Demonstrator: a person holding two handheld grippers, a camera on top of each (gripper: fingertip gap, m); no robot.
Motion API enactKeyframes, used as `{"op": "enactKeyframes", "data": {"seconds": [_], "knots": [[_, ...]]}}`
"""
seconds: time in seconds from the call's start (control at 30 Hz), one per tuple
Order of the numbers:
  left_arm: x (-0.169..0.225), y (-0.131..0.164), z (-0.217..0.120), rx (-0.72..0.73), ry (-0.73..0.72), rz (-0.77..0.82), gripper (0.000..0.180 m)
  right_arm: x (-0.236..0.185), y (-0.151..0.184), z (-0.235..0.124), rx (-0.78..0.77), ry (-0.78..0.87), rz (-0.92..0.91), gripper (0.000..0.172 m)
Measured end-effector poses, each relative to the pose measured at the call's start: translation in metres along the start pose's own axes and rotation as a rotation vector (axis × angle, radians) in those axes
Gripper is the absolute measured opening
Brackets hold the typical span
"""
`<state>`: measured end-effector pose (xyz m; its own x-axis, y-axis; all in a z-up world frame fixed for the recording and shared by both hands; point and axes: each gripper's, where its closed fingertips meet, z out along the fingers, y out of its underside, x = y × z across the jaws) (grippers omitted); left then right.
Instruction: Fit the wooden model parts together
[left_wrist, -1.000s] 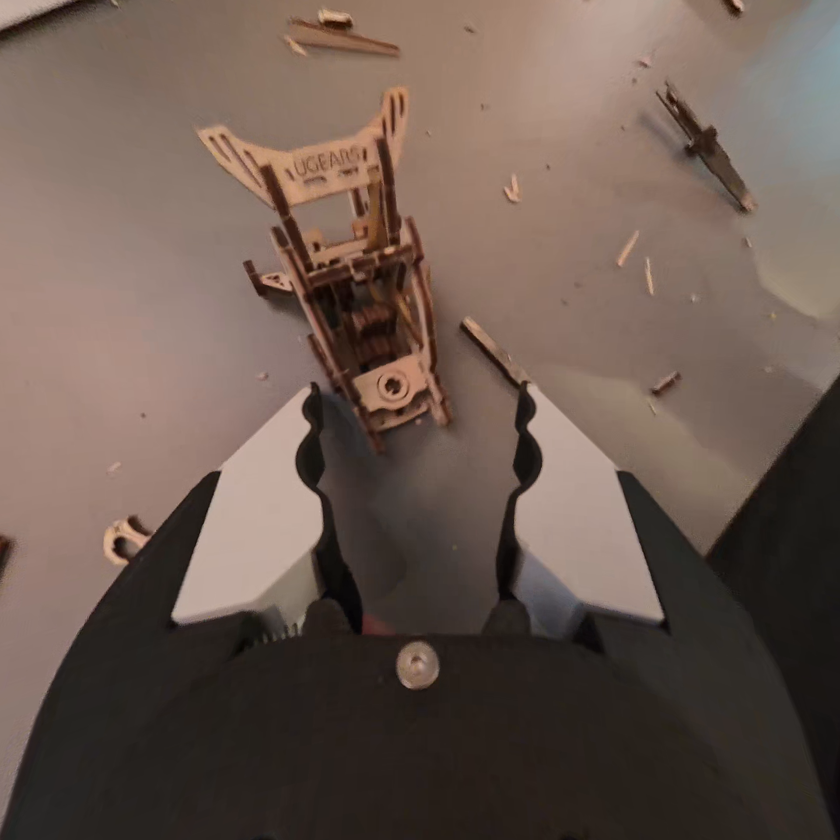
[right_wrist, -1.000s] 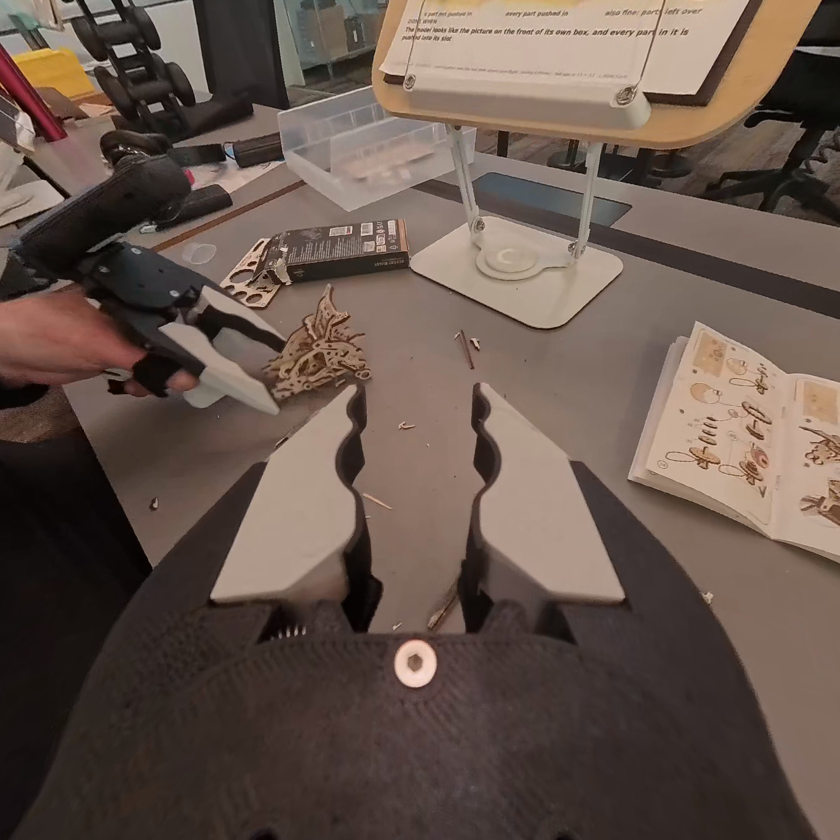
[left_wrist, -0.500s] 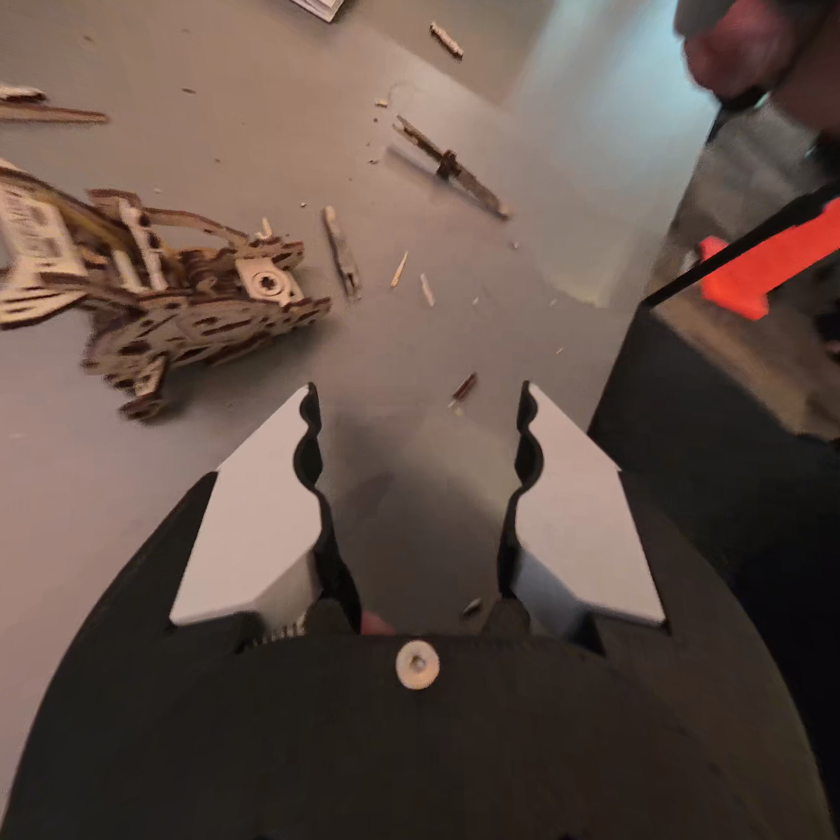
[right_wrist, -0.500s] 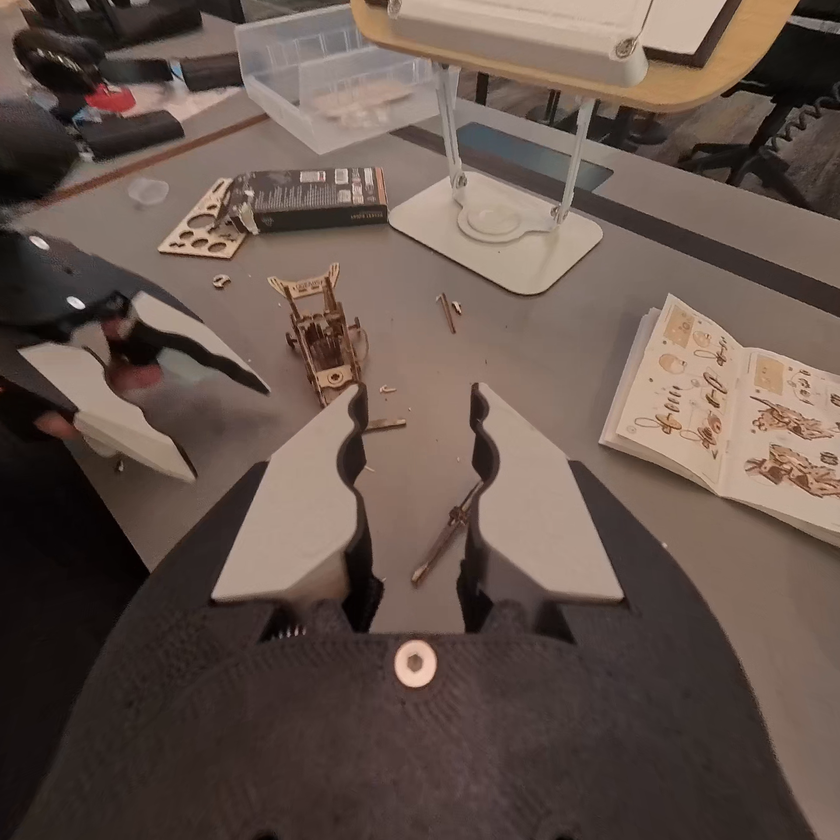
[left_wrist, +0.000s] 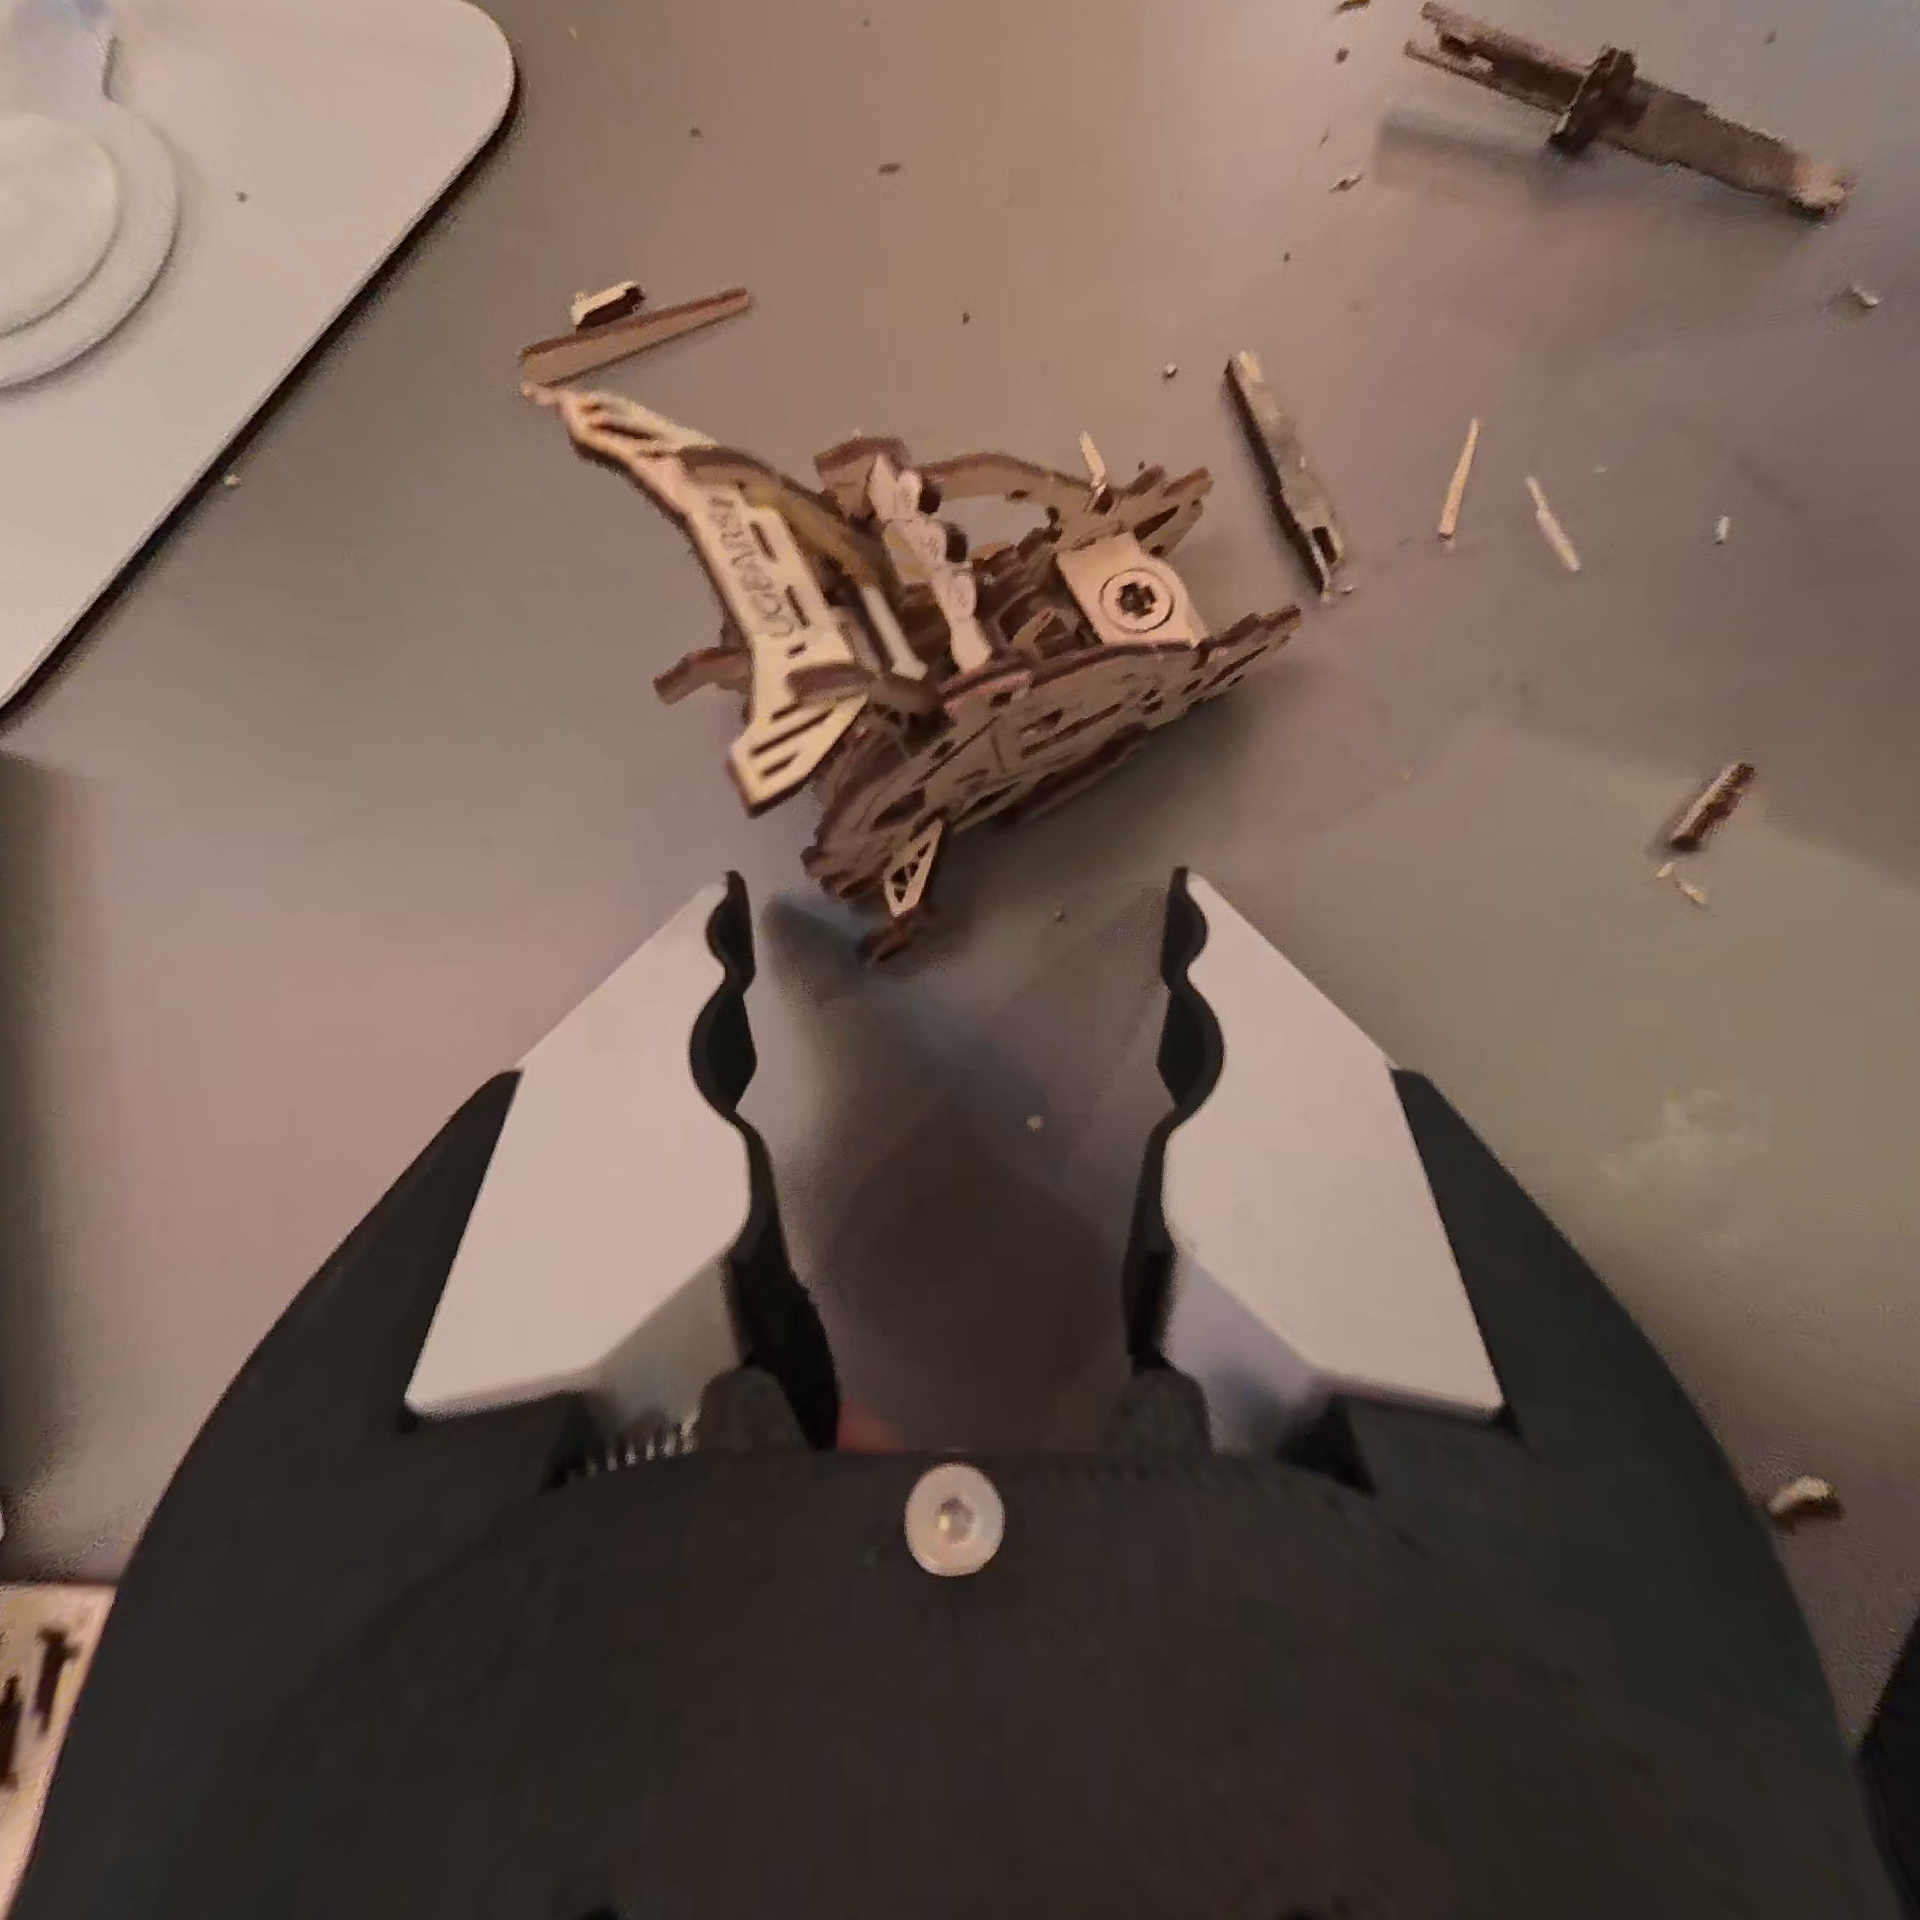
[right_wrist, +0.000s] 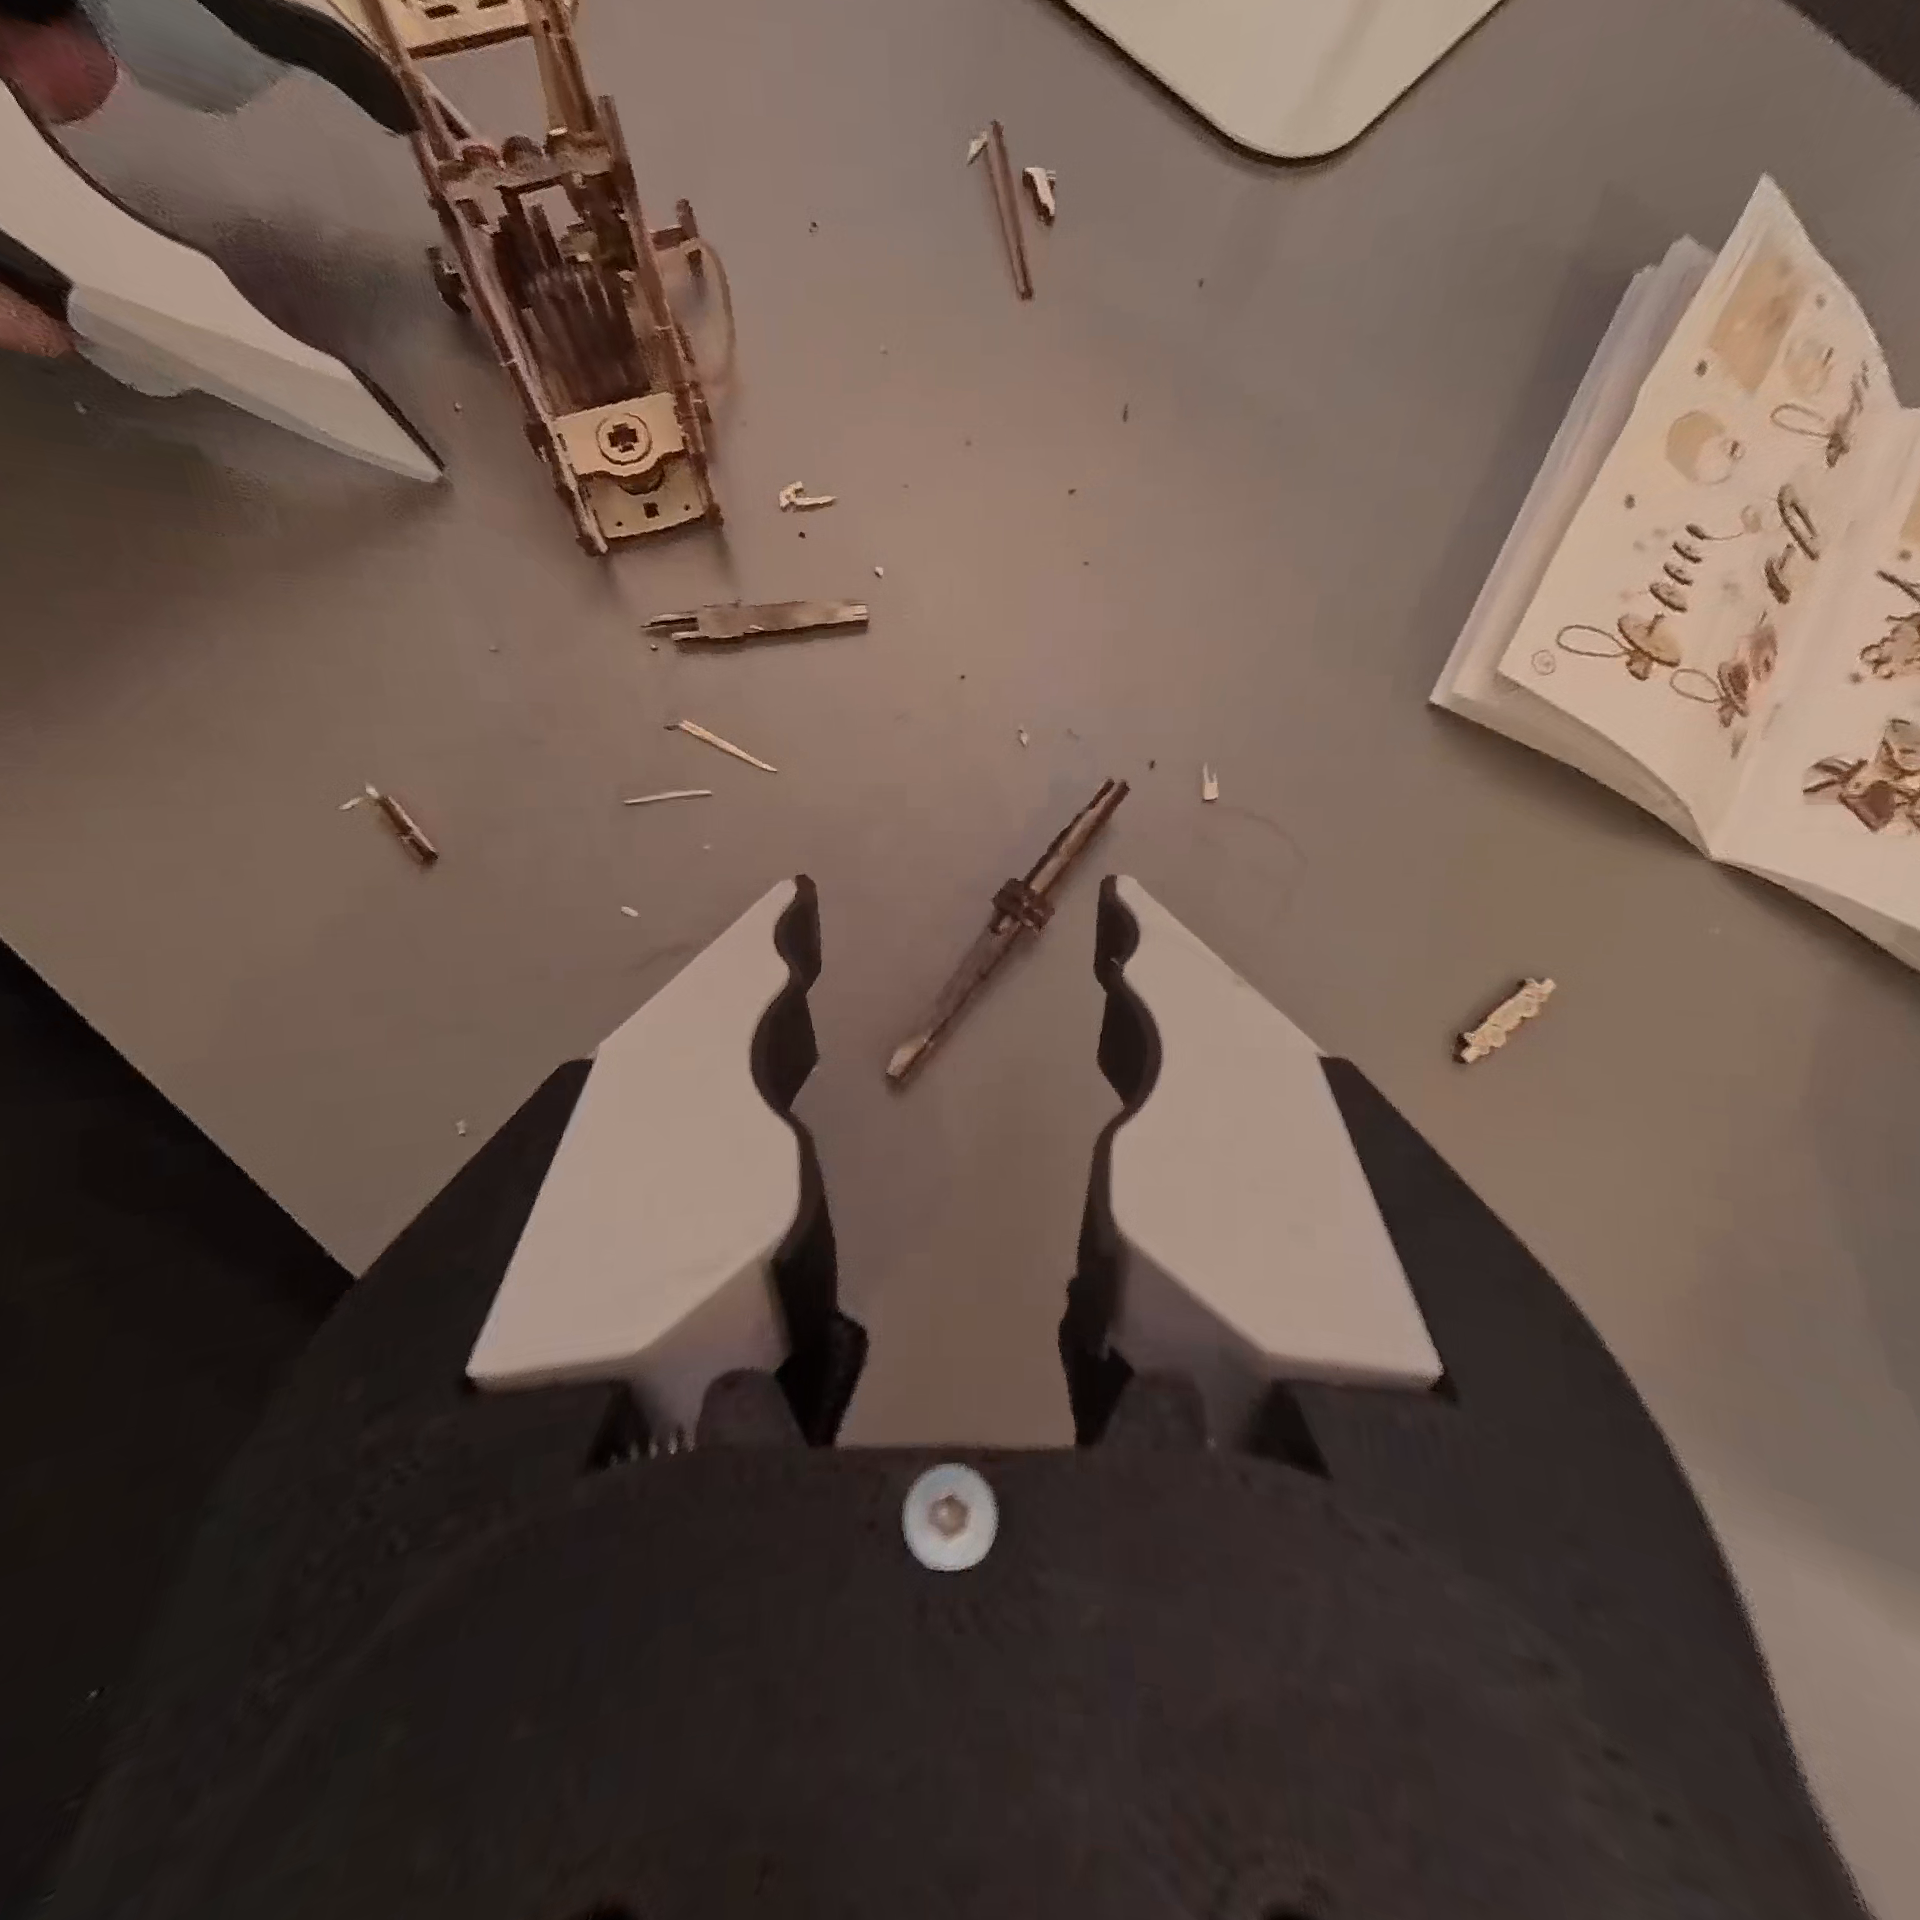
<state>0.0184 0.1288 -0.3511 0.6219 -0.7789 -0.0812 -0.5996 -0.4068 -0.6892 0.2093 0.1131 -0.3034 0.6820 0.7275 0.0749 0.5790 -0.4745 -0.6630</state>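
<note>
Both grippers empty over the table, pin about to be picked.

The right gripper (right_wrist: 956, 894) hangs spread around the pin (right_wrist: 1006, 923), pads clear; best to square them across its shaft before closing. The pin lies diagonally, tip toward the booklet (right_wrist: 1714, 540). Beyond it the model (right_wrist: 582, 312) stands, probably nose toward the pin; the left gripper (left_wrist: 951, 894) gapes empty beside it.

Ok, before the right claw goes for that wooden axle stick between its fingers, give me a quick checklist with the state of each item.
1. Right claw open, nothing held: ok.
2. Axle stick lies on the table between the fingers, untouched: ok.
3. Stick lined up square with the pads: not ok, it lies slanted.
4. Left claw open, nothing held: ok.
5. Wooden model in view on the table: ok.
</note>
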Motion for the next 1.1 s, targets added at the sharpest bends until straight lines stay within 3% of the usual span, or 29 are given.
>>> {"op": "enactKeyframes", "data": {"seconds": [0.17,0.3,0.4,0.53,0.63,0.83,0.93,1.03,1.1], "knots": [[0.01,-0.011,0.007,0.056,0.004,0.01,0.047,0.017,0.024,0.0,-0.09,0.009,0.056,0.046],[0.033,-0.004,0.002,0.008,0.107,-0.01,0.056,0.01,0.045,0.007,-0.159,-0.068,0.09,0.042],[0.027,0.004,-0.005,-0.017,0.098,0.015,0.061,0.005,0.041,0.015,-0.154,-0.076,0.071,0.038],[0.016,-0.001,-0.014,0.028,0.132,-0.084,0.061,0.007,0.041,0.029,-0.208,-0.043,0.019,0.026],[0.007,-0.002,-0.015,0.049,0.114,-0.109,0.063,0.007,0.037,0.034,-0.214,-0.037,-0.028,0.005],[-0.005,-0.017,-0.01,0.114,0.056,0.034,0.093,0.011,0.041,0.031,-0.229,-0.049,-0.046,0.0],[0.002,-0.034,-0.005,0.168,0.112,0.117,0.1,0.014,0.044,0.029,-0.216,-0.062,-0.018,0.0],[0.004,-0.04,0.005,0.169,0.147,0.173,0.09,0.016,0.045,0.028,-0.201,-0.076,-0.004,0.0],[0.007,-0.043,0.01,0.184,0.192,0.153,0.067,0.017,0.046,0.027,-0.2,-0.069,-0.007,0.0]]}}
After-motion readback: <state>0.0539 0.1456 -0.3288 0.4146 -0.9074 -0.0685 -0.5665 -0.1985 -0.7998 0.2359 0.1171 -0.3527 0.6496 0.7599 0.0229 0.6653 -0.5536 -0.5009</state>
